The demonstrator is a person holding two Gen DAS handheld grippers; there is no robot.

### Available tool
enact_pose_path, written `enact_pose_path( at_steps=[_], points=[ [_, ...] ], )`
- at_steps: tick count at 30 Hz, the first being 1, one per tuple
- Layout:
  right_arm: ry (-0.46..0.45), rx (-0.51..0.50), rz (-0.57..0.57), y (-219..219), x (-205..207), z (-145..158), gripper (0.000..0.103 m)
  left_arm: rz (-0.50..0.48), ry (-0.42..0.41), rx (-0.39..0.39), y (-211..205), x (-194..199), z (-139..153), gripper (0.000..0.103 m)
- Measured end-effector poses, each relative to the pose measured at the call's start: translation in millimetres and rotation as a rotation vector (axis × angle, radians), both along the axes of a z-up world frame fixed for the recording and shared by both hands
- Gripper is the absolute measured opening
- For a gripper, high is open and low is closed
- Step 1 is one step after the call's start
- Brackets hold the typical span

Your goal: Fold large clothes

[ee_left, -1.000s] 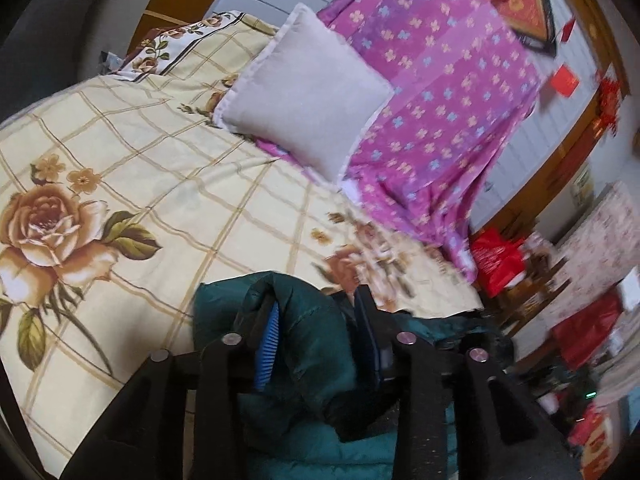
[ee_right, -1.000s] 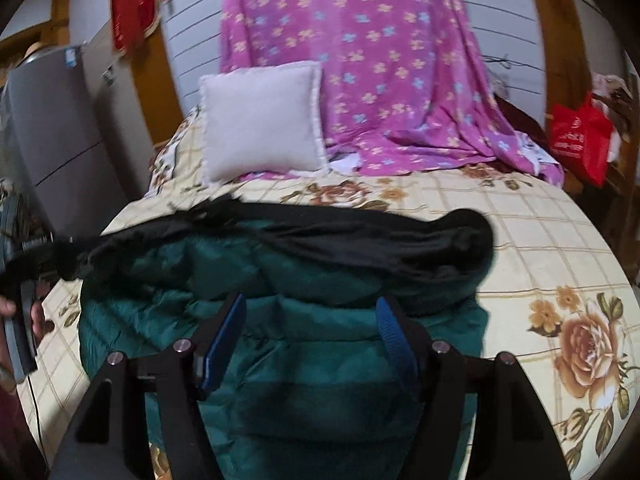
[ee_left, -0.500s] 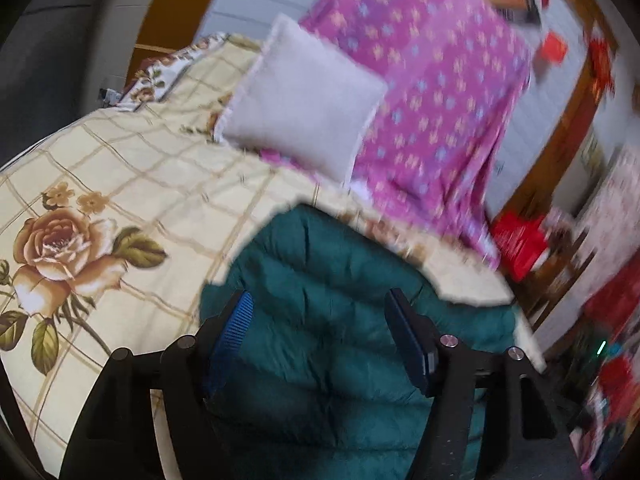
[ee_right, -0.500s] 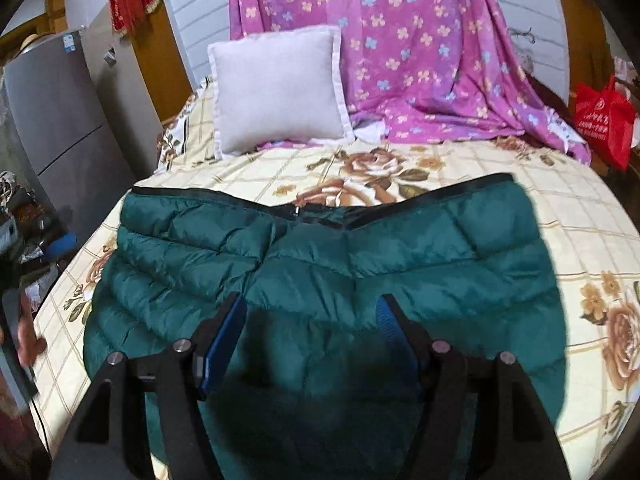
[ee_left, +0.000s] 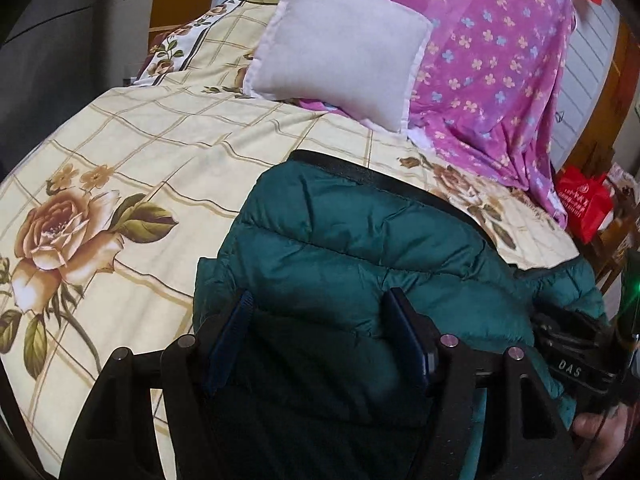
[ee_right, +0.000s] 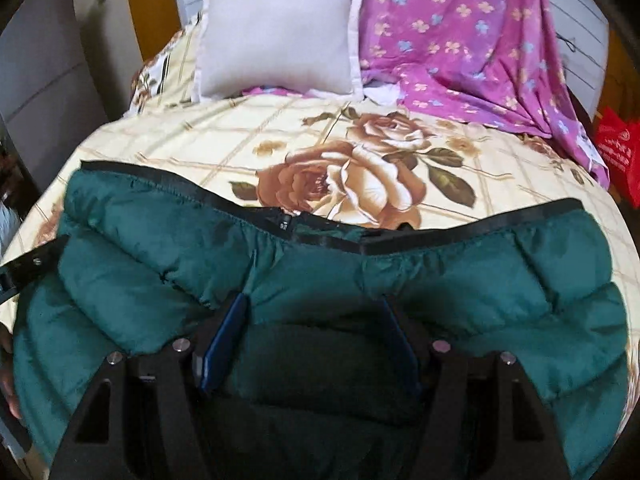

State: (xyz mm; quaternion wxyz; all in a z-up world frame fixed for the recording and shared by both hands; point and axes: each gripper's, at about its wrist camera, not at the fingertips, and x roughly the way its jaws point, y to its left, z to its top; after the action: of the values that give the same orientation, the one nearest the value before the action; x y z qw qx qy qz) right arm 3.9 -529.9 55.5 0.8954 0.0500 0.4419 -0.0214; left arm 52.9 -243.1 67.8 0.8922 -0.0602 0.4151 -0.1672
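The green puffer jacket [ee_right: 440, 292] lies spread on the bed [ee_right: 168, 140], directly under both the left hand-held gripper [ee_left: 320, 312] and right hand-held gripper [ee_right: 312, 312], each spread wide, gripping nothing.

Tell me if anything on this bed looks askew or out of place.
The green puffer jacket lies unevenly: its black-trimmed edge sags in the middle. The purple floral sheet is draped and rumpled behind the pillow.

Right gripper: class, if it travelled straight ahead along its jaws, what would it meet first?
Probably the green puffer jacket, which fills the space ahead of the open right gripper; the floral bedsheet lies beyond. Depth is unclear.
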Motion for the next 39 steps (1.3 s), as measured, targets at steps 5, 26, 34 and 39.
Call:
enact_pose_path(
  at_steps=[5, 26, 34, 39],
  points=[
    [-0.032, 0.04, -0.017, -10, -20, 16, 0.071, -0.005, -0.017, 0.028, -1, -1, 16, 0.05],
    [0.003, -0.07, -0.217, -96, -53, 7, 0.077, 0.038, 0.002, 0.175, -32, 32, -9, 0.05],
    [-0.092, -0.025, -0.175, -78, -120, 37, 0.078, 0.041, -0.003, 0.173, -31, 32, -10, 0.051],
    [-0.038, 0.011, -0.201, -85, -121, 7, 0.08, 0.056, -0.018, 0.175, -28, 25, -5, 0.052]
  ],
)
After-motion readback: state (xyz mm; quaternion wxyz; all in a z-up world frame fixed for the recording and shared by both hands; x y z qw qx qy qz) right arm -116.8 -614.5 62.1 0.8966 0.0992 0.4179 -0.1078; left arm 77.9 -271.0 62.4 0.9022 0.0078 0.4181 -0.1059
